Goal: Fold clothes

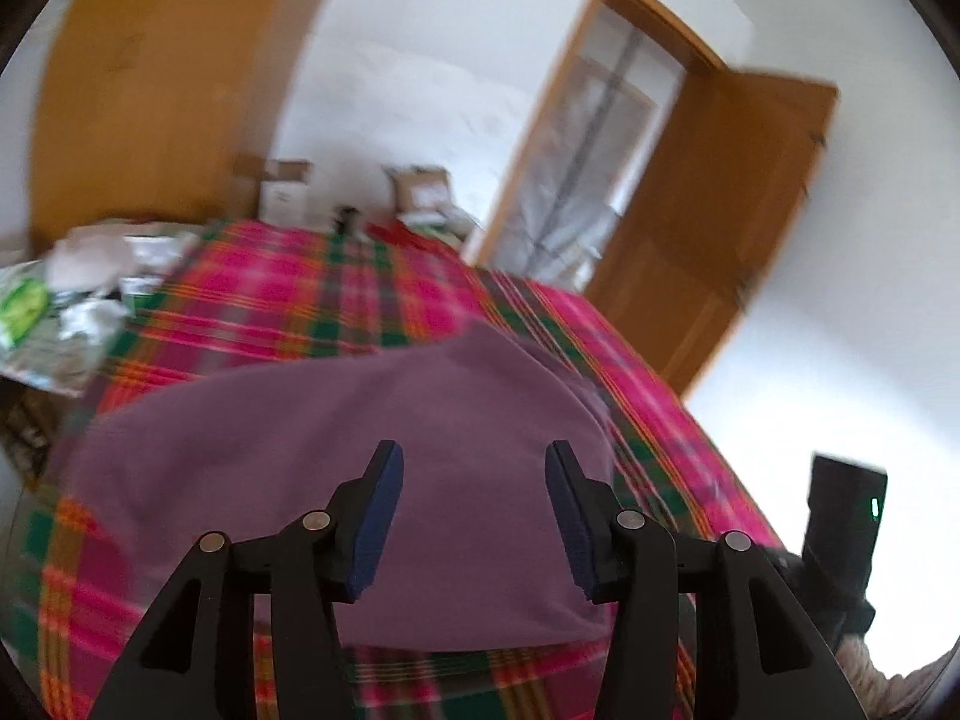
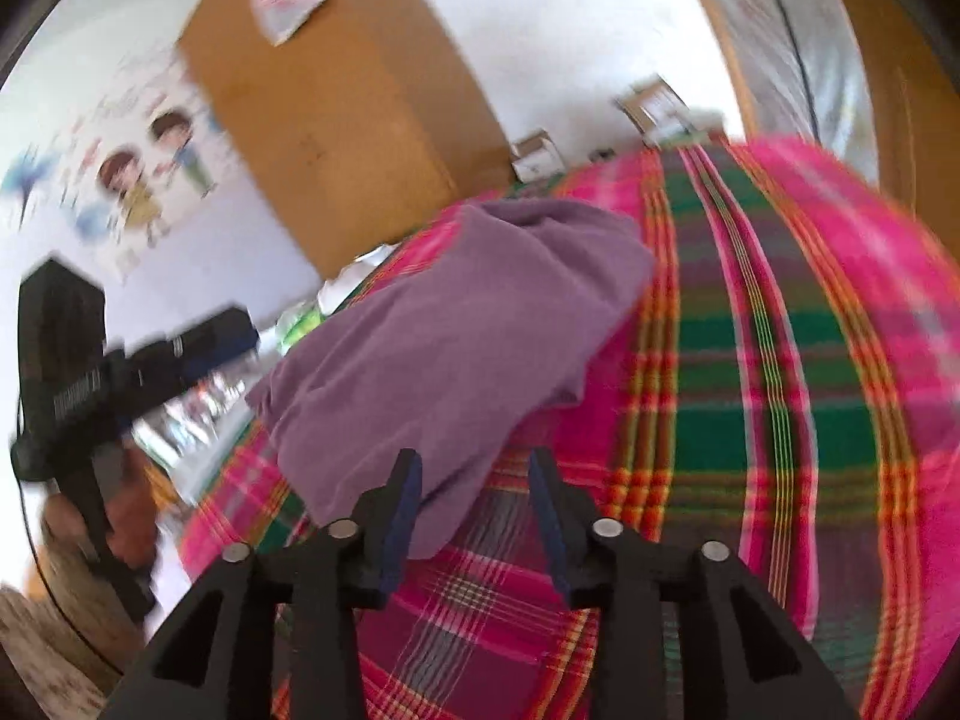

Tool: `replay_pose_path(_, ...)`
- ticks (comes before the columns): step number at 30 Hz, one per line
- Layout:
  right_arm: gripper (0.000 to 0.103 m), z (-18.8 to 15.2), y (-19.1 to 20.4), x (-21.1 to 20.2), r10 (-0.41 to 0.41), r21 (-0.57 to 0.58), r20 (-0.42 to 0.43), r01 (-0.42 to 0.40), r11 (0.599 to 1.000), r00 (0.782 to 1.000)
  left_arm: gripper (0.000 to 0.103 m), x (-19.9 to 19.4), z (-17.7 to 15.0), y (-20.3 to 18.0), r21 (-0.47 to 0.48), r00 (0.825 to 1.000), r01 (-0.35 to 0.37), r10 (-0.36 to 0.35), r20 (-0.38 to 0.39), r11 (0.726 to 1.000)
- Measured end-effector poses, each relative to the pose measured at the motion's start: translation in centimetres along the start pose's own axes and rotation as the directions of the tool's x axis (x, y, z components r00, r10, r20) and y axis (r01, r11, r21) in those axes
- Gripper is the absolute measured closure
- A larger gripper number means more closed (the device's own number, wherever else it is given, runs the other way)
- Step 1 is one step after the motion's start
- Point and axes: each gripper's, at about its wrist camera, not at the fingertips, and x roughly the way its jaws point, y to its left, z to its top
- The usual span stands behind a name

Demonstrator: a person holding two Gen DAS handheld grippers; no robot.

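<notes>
A purple garment (image 1: 336,450) lies folded on a bed with a pink, green and orange plaid cover (image 1: 288,294). My left gripper (image 1: 474,468) is open and empty, hovering just above the garment's near part. In the right wrist view the same garment (image 2: 444,336) lies left of centre on the plaid cover (image 2: 768,360). My right gripper (image 2: 474,474) is open and empty, above the garment's near corner. The left gripper's body (image 2: 90,384) shows at the left, held in a hand. The right gripper's body (image 1: 840,528) shows at the lower right of the left wrist view.
Crumpled plastic bags and wrappers (image 1: 78,300) lie at the bed's far left corner. Cardboard boxes (image 1: 282,186) stand on the floor by the white wall. An open wooden door (image 1: 708,222) is at the right. A wooden wardrobe (image 2: 336,114) stands behind the bed.
</notes>
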Motion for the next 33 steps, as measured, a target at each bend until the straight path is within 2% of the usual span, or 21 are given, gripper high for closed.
replay_pose_path(5,0.059,1.0,-3.1,0.4,-0.014,0.126,0.016,0.012,0.992,1.000,0.052,3.5,-1.0,-3.7,0.102,0.992,0.064,-0.053,-0.116,0.993)
replay_pose_path(7,0.059,1.6,-4.1,0.3,-0.020,0.171,0.037,0.014,0.985,0.999,0.052,4.9,-1.7,-5.9,0.207,0.987,0.035,-0.001,-0.162,0.978)
replay_pose_path(10,0.058,2.3,-5.0,0.7,0.020,0.217,0.033,-0.027,0.976,0.999,0.052,6.2,-2.7,-8.5,0.329,0.982,-0.002,0.065,-0.180,0.944)
replay_pose_path(14,0.055,3.3,-6.4,1.5,0.056,0.269,0.020,-0.060,0.961,0.998,0.052,7.2,-3.5,-9.8,0.369,0.975,-0.009,0.090,-0.202,0.930)
replay_pose_path(17,0.051,4.4,-7.1,2.5,0.106,0.292,0.016,-0.106,0.951,0.994,0.052,8.1,-4.5,-10.8,0.449,0.969,-0.056,0.157,-0.190,0.892)
replay_pose_path(19,0.051,5.0,-7.4,3.3,0.131,0.303,0.008,-0.128,0.945,0.991,0.052,8.7,-4.7,-10.6,0.437,0.964,-0.066,0.171,-0.205,0.897)
replay_pose_path(23,0.051,5.7,-7.6,5.2,0.156,0.334,-0.014,-0.143,0.932,0.988,0.052,9.4,-4.8,-10.4,0.443,0.955,-0.112,0.220,-0.201,0.890)
replay_pose_path(26,0.057,6.1,-7.5,6.0,0.183,0.339,-0.015,-0.167,0.926,0.983,0.052,9.9,-5.1,-10.1,0.444,0.947,-0.126,0.241,-0.213,0.887)
replay_pose_path(30,0.083,6.4,-7.4,6.6,0.178,0.339,-0.023,-0.160,0.927,0.984,0.052,10.4,-5.5,-10.1,0.457,0.938,-0.156,0.277,-0.210,0.875)
replay_pose_path(33,0.091,6.8,-6.6,6.4,0.163,0.303,-0.010,-0.152,0.941,0.987,0.052,10.7,-5.7,-10.1,0.472,0.935,-0.164,0.290,-0.207,0.866)
